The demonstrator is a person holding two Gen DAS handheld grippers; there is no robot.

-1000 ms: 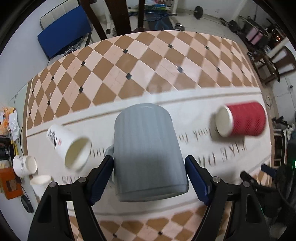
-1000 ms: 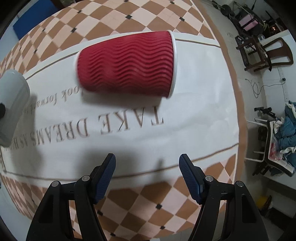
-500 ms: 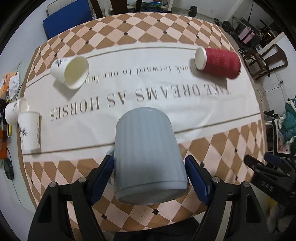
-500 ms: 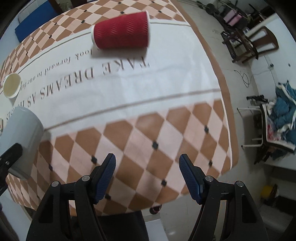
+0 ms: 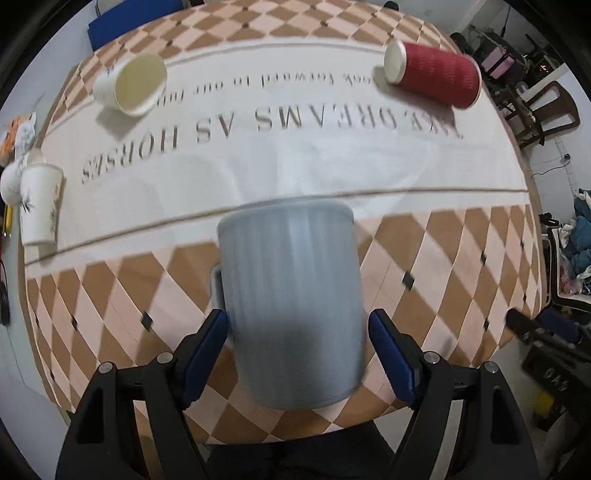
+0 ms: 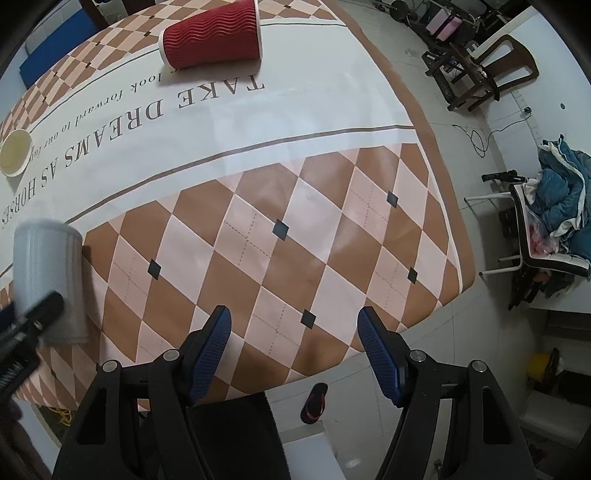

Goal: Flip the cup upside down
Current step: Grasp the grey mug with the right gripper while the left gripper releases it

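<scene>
Gripping the grey mug (image 5: 291,306) between its fingers, my left gripper (image 5: 297,341) holds it over the table's (image 5: 443,258) near edge. My right gripper (image 6: 294,350) hangs wide and empty, well apart from the red cup (image 6: 212,35).

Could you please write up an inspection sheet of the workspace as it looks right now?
Surface: table under a brown-and-pink diamond tablecloth with a white lettered band.
Job's things: ribbed grey ceramic mug between the left gripper's blue pads, over the table's near edge; which end is the mouth cannot be told.
Clutter: red corrugated paper cup on its side; white paper cup on its side; printed white paper cup standing on its rim at the left edge.
Grippers: left gripper shut on the mug; right gripper open, holding nothing.
Cables: black cable on the floor.
Surroundings: dark wooden chair; chair piled with blue clothes; sandal on the floor.
</scene>
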